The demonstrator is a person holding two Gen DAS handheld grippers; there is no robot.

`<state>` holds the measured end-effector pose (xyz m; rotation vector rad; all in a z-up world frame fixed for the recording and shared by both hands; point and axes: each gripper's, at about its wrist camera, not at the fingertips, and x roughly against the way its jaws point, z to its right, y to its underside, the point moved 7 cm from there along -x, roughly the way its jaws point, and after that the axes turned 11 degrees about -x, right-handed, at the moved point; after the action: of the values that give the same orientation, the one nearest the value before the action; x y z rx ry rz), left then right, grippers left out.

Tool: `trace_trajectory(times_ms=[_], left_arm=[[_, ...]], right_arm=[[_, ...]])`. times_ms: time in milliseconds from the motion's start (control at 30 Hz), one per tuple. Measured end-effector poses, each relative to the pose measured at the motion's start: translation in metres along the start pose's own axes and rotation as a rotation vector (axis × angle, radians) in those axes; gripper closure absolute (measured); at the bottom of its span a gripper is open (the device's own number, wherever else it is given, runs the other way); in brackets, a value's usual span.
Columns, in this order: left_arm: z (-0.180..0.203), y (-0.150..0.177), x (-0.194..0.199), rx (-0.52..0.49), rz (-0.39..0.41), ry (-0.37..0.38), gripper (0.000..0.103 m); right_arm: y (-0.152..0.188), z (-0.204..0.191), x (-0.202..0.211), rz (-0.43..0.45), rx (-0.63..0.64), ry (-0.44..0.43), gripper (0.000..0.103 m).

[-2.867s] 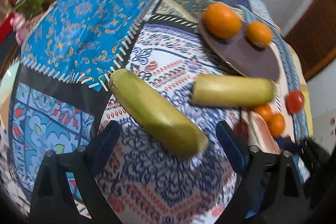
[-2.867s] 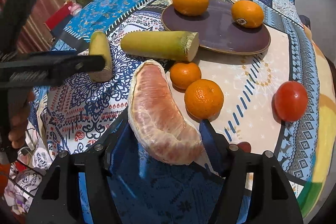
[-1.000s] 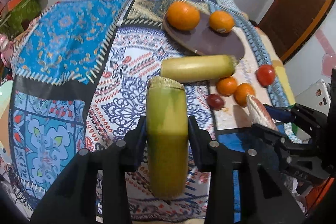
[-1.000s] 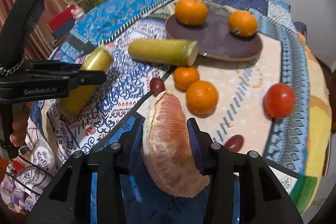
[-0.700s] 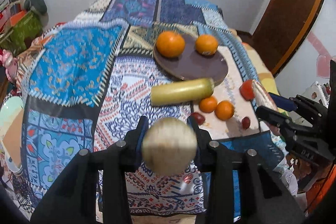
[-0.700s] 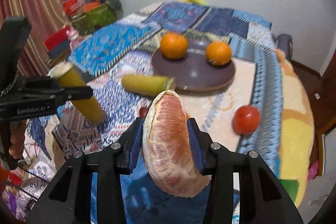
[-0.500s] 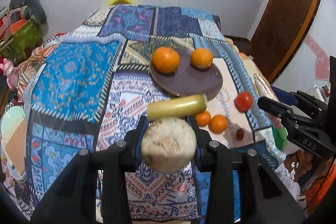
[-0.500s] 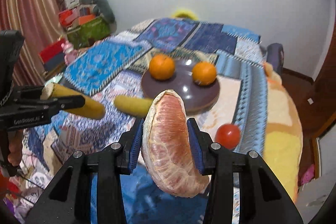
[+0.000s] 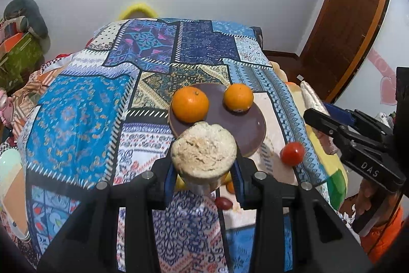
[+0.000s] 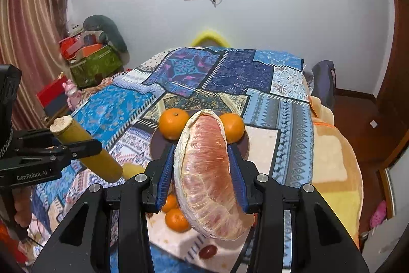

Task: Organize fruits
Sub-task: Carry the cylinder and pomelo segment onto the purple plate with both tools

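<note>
Fruit rides clamped: left gripper (image 9: 203,174) pinches a sugarcane piece (image 9: 203,153), right gripper (image 10: 202,174) a pomelo wedge (image 10: 208,175), probably bound for the plate (image 9: 245,127).

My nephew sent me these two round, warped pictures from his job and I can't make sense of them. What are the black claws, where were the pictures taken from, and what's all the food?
No robot here: a person carries a two-fingered tool in each hand, with a wide-angle camera on each looking along its fingers. That is why the pictures bulge.

The left camera shows the left hand-held gripper shut on a yellow-green sugarcane piece, seen end-on. The right camera shows the right hand-held gripper shut on a peeled pomelo segment.

Both are raised over a patchwork cloth. On it sits a dark plate with two oranges, a tomato beside it, and smaller fruit nearer the camera.
</note>
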<state>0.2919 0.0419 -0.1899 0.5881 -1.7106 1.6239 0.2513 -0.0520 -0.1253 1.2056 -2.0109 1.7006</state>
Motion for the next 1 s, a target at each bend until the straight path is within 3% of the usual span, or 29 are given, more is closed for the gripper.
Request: trace_trajectory(times_ms=[733,1000], left_arm=[[0.019,-0.033,-0.113,-0.071,-0.111,0.054,0.066],[0.018,-0.047,-0.136,-0.069,-0.112,0.050,0.066]], right_arm=[[-0.008,0.028,-0.085,-0.075,-0.058,0.012,0.064],[-0.014,0.039,-0.104,-0.097,-0.089,0.008,0.064]])
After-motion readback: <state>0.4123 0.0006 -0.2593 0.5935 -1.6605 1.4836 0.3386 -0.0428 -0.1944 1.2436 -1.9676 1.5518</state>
